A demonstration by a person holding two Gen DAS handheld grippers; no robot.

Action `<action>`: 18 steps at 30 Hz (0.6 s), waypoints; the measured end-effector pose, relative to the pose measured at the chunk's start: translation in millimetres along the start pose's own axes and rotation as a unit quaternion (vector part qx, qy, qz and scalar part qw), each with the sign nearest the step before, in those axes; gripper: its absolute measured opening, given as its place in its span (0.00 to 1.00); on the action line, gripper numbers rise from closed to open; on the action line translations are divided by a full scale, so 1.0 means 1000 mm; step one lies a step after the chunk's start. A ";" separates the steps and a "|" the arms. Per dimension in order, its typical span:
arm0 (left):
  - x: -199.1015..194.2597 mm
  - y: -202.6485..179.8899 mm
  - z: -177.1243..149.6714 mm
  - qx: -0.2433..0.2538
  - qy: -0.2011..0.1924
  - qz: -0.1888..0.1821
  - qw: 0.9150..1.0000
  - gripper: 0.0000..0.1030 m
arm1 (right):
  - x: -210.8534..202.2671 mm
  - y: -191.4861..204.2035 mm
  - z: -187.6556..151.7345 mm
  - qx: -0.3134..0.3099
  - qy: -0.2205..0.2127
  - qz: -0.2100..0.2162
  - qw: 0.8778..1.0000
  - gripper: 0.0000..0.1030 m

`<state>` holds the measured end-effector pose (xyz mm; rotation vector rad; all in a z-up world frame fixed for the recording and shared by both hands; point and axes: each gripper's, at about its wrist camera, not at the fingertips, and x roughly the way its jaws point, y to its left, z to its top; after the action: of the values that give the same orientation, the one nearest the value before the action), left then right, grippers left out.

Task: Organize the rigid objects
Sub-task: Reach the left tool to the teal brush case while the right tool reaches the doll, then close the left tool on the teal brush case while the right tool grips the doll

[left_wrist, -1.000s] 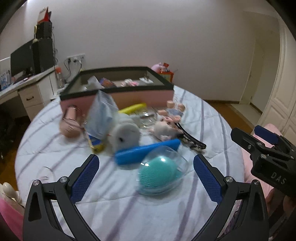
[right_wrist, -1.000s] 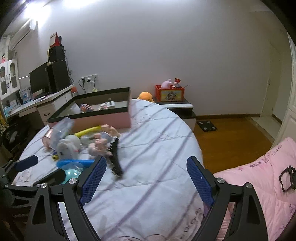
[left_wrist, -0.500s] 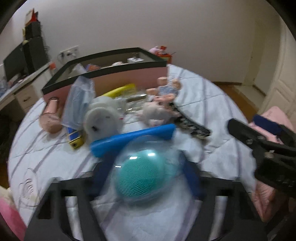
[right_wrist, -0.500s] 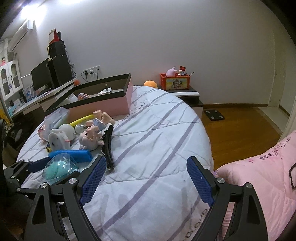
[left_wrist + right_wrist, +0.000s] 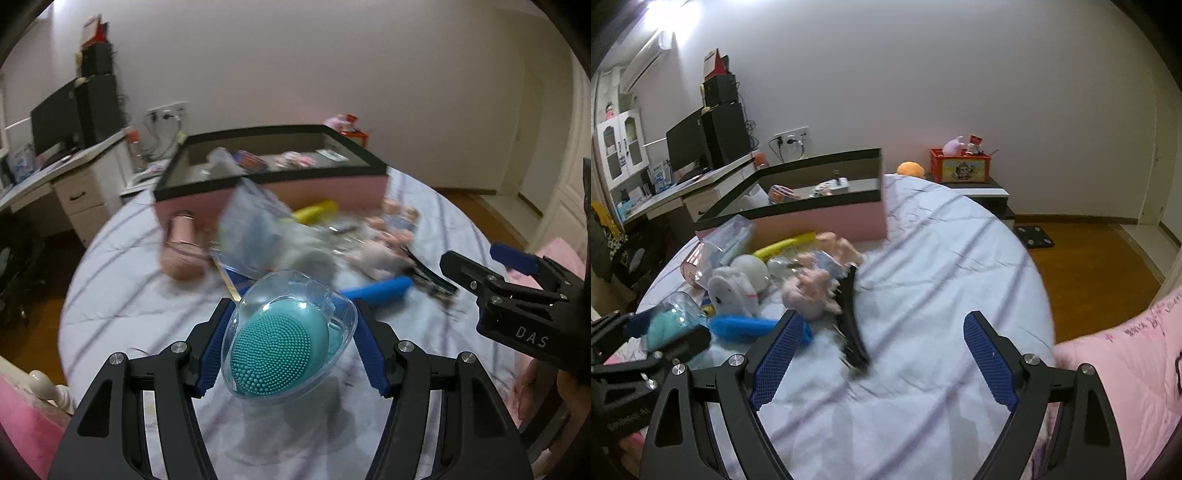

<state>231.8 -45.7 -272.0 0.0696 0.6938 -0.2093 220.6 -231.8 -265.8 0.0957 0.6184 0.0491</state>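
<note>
A teal bristled scrubber in a clear plastic shell (image 5: 284, 339) hangs above the striped bedsheet, and my left gripper (image 5: 291, 345) is shut on it, blue pads pressing both sides of the shell. The same shell (image 5: 670, 317) shows at the left of the right wrist view. My right gripper (image 5: 882, 360) stands open over bare sheet, nothing between its fingers; a black hair claw (image 5: 851, 317) lies just beyond its left finger. The pink storage box (image 5: 271, 184) with a black rim stands at the back.
A pile lies before the box: a blue tube (image 5: 380, 290), a pink cup (image 5: 181, 243), a clear bag (image 5: 255, 229), a yellow item (image 5: 316, 212), dolls (image 5: 812, 284) and a white plush (image 5: 733, 290). A desk (image 5: 683, 184) stands left; a pink quilt (image 5: 1126, 369) right.
My left gripper has closed on the scrubber shell and lifted it off the sheet. The right gripper moved forward and lower toward the hair claw, still open.
</note>
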 end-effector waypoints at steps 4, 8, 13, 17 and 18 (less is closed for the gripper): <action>0.004 0.023 0.007 -0.020 -0.003 0.011 1.000 0.62 | 0.019 0.014 0.014 -0.003 0.013 0.015 1.000 0.87; 0.010 0.040 0.011 -0.030 -0.001 0.017 0.999 0.62 | 0.043 0.025 0.025 -0.003 0.038 0.031 0.999 0.87; 0.017 0.051 0.016 -0.037 -0.002 0.014 0.999 0.62 | 0.066 0.034 0.029 -0.004 0.061 0.056 0.997 0.84; 0.021 0.057 0.017 -0.040 0.000 0.010 0.999 0.62 | 0.072 0.038 0.031 -0.010 0.062 0.065 0.996 0.53; 0.022 0.058 0.018 -0.041 0.000 0.008 0.999 0.62 | 0.074 0.041 0.032 -0.016 0.064 0.065 0.996 0.52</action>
<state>271.8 4.8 -272.8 -0.0040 0.7012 -0.1659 298.2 -187.9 -278.2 0.1029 0.7385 0.1921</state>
